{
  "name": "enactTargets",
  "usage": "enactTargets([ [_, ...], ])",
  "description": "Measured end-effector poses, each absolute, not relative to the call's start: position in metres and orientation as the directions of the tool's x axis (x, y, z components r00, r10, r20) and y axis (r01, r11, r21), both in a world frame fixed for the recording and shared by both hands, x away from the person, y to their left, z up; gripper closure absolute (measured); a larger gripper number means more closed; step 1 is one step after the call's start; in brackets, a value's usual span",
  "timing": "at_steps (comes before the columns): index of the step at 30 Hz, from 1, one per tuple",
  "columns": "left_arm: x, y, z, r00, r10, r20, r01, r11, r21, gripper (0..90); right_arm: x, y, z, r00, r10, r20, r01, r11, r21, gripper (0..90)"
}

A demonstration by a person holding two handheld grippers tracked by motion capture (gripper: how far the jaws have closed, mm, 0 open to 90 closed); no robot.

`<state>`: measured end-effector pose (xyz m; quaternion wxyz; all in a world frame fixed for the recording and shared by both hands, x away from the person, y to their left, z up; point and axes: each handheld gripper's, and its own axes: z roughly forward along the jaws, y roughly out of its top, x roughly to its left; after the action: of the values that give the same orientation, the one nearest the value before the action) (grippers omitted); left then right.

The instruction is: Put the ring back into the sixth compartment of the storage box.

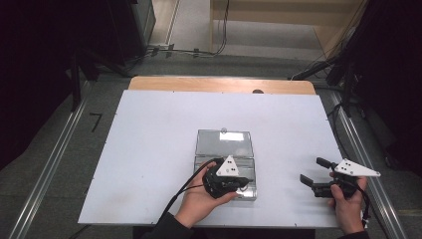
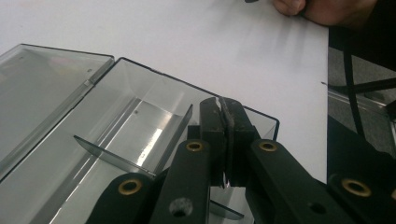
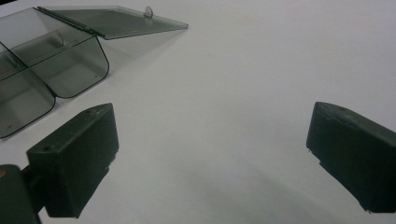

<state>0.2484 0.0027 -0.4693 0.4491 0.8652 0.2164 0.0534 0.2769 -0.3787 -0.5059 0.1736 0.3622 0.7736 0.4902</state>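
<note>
Item: clear plastic compartment box (image 1: 225, 159), smoke-tinted, lying lid-open near the middle of the white table (image 1: 149, 149).
Lid: hinged lid (image 1: 224, 143) folded flat on the far side of the tray; a small tab shows at its far edge.
Interior: thin see-through dividers (image 2: 116, 158) split the tray into compartments; none appears to hold anything.
Handling, judged: light, rigid, thin-walled. Smooth plastic will likely slip under hard pads and the box will probably skate on the table if pushed sideways. The dividers look brittle at the edges and liable to flex or crack under a hard squeeze.
Where to hold, judged: a wall or divider edge pinched squarely, low down; for the lid, the tab or free edge. The hinge line is best avoided.
Left gripper (image 2: 225, 122): over the near right part of the tray, jaws closed, a thin clear sheet edge pinched between the pads. It appears to be a divider or the tray wall; which one cannot be told.
Right gripper (image 1: 309, 174): to the right of the box, well apart from it, jaws wide apart, nothing between them, bare table beneath.
Risk, judged: lifting by the pinched edge alone may tilt the whole box.
</note>
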Motion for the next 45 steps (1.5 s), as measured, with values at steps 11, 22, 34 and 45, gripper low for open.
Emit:
enactTargets([
  [11,0.251,0.004,-0.471,0.905,0.401,-0.141,0.346,-0.503,0.792,83.9,0.277,-0.378,-0.506,-0.677,0.731,0.085,0.391,0.259,0.883,0.9],
  [22,0.255,0.011,-0.467,0.894,0.412,-0.177,0.368,-0.448,0.814,50.2,0.277,-0.378,-0.506,-0.676,0.732,0.082,0.39,0.261,0.883,0.9],
  [34,0.26,0.033,-0.461,0.878,0.416,-0.238,0.4,-0.361,0.843,0.0,0.276,-0.377,-0.506,-0.672,0.736,0.08,0.394,0.264,0.88,0.9],
  [45,0.268,0.05,-0.453,0.858,0.451,-0.246,0.41,-0.311,0.858,0.0,0.276,-0.377,-0.506,-0.67,0.739,0.074,0.388,0.264,0.883,0.9],
])
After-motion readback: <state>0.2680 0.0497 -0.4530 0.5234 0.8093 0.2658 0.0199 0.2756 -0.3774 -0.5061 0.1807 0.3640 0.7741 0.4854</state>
